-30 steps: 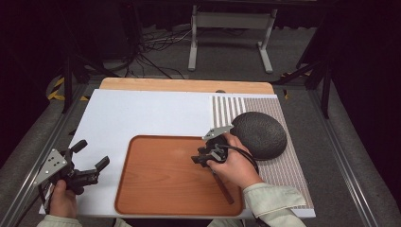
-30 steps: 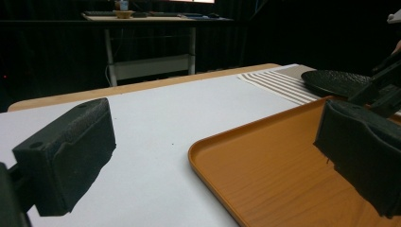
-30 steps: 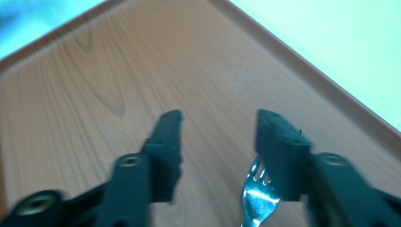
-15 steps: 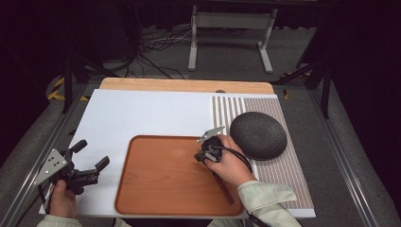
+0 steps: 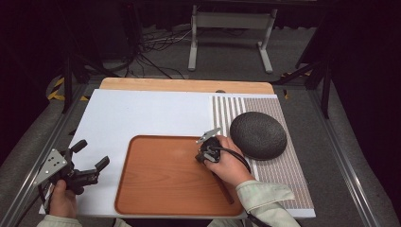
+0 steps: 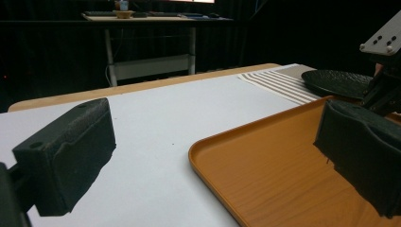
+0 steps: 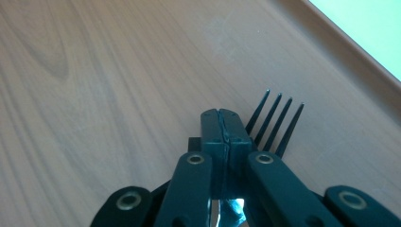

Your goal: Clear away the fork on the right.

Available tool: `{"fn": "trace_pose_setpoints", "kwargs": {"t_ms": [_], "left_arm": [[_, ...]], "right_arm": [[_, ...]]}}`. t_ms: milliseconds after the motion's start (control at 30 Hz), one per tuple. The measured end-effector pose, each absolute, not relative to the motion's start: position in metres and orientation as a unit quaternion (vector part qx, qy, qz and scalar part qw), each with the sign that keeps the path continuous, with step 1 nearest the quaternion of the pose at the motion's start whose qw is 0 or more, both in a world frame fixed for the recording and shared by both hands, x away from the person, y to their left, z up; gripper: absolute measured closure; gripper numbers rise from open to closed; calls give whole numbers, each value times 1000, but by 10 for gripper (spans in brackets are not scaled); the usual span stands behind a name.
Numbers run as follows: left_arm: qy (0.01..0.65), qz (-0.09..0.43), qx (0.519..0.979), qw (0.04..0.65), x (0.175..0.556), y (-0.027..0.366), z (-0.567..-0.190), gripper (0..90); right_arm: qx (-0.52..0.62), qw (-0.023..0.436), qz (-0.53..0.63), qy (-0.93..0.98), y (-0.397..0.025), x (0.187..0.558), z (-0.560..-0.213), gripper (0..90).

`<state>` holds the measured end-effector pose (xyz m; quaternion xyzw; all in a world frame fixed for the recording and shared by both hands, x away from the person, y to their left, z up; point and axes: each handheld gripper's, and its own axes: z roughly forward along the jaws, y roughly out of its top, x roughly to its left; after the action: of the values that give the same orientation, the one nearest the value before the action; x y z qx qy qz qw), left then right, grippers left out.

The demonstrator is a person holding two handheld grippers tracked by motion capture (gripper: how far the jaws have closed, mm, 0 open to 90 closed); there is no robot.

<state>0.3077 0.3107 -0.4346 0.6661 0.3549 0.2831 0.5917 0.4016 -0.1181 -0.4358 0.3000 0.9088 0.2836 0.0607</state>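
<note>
My right gripper (image 5: 207, 152) hangs over the right part of the brown wooden tray (image 5: 161, 179), shut on a black fork (image 7: 275, 124). In the right gripper view the jaws (image 7: 226, 124) are pressed together, and the fork's tines stick out past them just above the tray floor (image 7: 94, 94). A thin dark line under the right wrist may be the fork's handle (image 5: 224, 189). My left gripper (image 5: 92, 154) rests at the table's near left corner, open, with nothing between its pads (image 6: 66, 156). It looks across the tray's corner (image 6: 283, 179).
A dark round textured plate (image 5: 258, 134) lies on a striped placemat (image 5: 283, 175) right of the tray. A white sheet (image 5: 142, 113) covers the table's left and middle. A wooden strip (image 5: 184, 85) runs along the far edge.
The right hand has shifted slightly left over the tray and its forearm has swung round. The left gripper has not moved.
</note>
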Motion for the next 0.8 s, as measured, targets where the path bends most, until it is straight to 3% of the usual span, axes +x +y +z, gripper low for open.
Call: {"fn": "trace_pose_setpoints", "kwargs": {"t_ms": [800], "left_arm": [[356,283,665,593,308,311,-435,2]], "right_arm": [[329,81,268,902,-136,411,-435,900]]}}
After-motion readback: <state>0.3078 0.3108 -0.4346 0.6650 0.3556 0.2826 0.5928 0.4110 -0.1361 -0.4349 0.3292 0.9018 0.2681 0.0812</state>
